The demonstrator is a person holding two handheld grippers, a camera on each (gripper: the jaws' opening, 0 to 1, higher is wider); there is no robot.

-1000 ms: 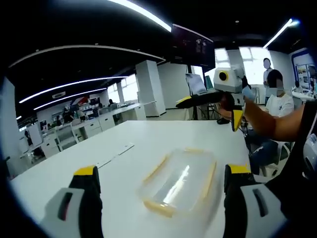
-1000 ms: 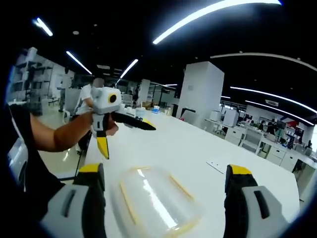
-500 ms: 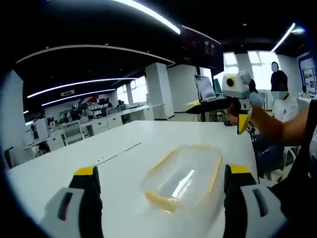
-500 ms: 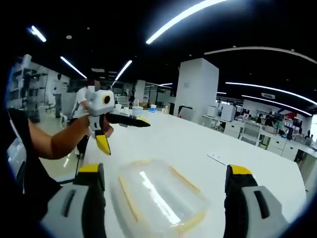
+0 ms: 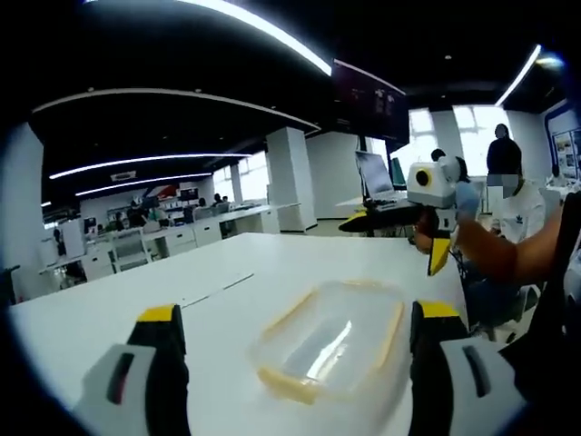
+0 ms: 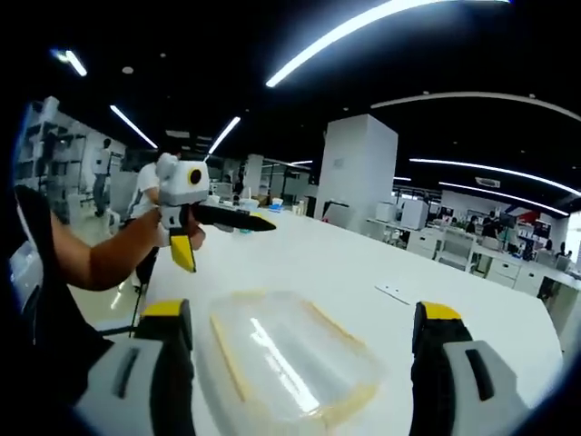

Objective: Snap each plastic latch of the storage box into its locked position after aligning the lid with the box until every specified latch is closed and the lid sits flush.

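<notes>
- Left tool (image 5: 290, 377): jaws spread wide, nothing between them, held above the white bench (image 5: 136, 300).
- Storage box (image 5: 336, 341): clear, yellowish latches, lid on; lies on the bench ahead, between both tools' jaws.
- Right tool (image 6: 295, 377): jaws apart, empty, raised over the box (image 6: 286, 354).
</notes>
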